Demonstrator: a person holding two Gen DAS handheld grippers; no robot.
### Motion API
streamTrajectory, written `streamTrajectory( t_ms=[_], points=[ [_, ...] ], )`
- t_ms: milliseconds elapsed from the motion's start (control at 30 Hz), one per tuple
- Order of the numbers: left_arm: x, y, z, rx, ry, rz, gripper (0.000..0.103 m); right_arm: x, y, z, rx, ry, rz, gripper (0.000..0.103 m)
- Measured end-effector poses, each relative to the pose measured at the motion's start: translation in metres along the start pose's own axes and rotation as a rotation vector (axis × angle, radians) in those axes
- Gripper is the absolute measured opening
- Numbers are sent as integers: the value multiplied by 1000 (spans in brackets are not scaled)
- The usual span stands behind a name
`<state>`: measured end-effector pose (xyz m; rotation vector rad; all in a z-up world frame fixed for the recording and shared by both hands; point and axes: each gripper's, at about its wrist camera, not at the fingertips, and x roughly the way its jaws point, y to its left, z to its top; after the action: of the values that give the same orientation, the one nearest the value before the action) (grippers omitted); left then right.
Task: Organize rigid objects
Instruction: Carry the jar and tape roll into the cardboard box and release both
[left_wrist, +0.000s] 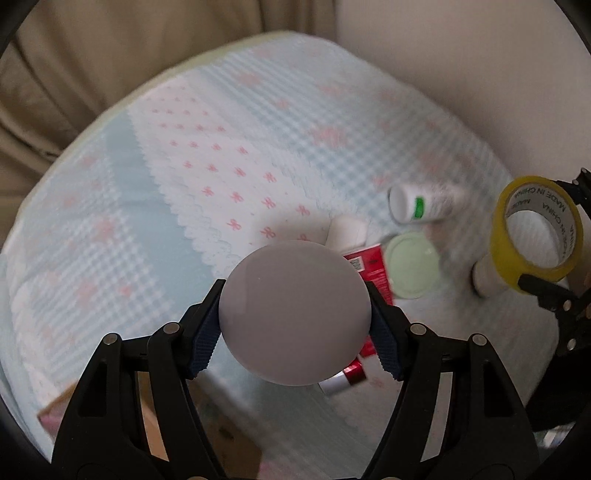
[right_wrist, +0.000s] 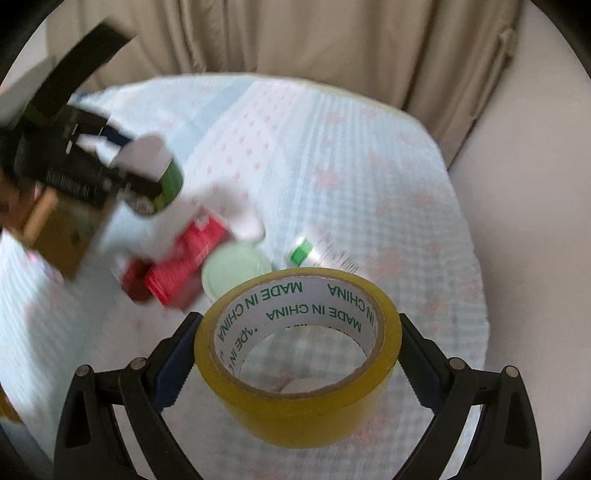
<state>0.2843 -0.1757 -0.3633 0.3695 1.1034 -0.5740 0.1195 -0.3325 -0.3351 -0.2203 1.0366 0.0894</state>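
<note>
I observe a table (left_wrist: 110, 192) covered by a pale blue gingham cloth (right_wrist: 369, 192) with pink bow motifs and a scalloped white panel. Beige curtains (right_wrist: 295, 37) hang in folds behind. A plain off-white wall (right_wrist: 524, 221) stands right. Lighting is soft, even.

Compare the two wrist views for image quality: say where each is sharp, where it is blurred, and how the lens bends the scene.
Left wrist view: the claw and its white-lidded container are fairly crisp; the patterned cloth and white bottle smear. Right wrist view: the tape roll is sharp with readable lettering; the red box streaks. Both: fisheye curving, dark corners.
</note>
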Motion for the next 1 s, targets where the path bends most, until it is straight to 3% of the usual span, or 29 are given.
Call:
streamTrajectory(
  t_ms=[267,500,733,867,1000],
  points=[
    [-115,13,-15,-179,-121,15,68,-111,9,49,70,-110,-10,97],
    [-206,44,-52,-307,-187,108,68,-182,40,85,55,-195,56,97],
    [-264,100,-102,-434,-222,140,68,-211,97,116,19,-229,116,97],
    [-282,139,-130,-449,-221,157,68,-212,136,132,48,-209,124,97],
    [-288,188,-152,-456,-206,124,68,-211,179,146,112,-184,124,97]
  ],
)
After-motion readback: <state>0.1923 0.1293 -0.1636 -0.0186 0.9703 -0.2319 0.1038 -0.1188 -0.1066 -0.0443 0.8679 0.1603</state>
